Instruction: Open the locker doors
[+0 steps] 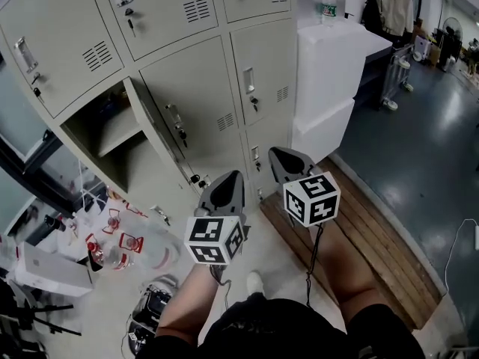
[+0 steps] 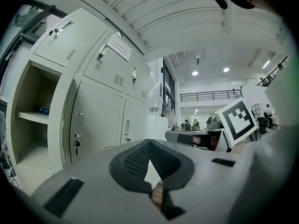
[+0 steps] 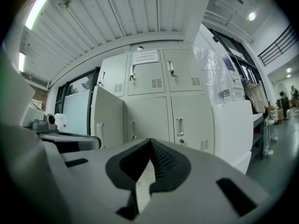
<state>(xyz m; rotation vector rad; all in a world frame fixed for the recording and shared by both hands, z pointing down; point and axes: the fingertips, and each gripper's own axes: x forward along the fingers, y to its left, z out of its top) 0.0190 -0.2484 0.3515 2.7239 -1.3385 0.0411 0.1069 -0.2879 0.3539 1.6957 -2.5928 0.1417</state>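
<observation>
Ahead of your right gripper (image 1: 282, 154) | closed locker door (image 3: 148, 115), its handle (image 3: 133, 129) upright, just left of jaw line | right nearer than left gripper (image 1: 230, 178) | both jaws pressed together, empty

Bright ceiling lamps — sharp, fisheye-warped, dark corners.

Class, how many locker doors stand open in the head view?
1: the door in the left column, swung out beside its compartment. Others may lie outside the picture.
</observation>
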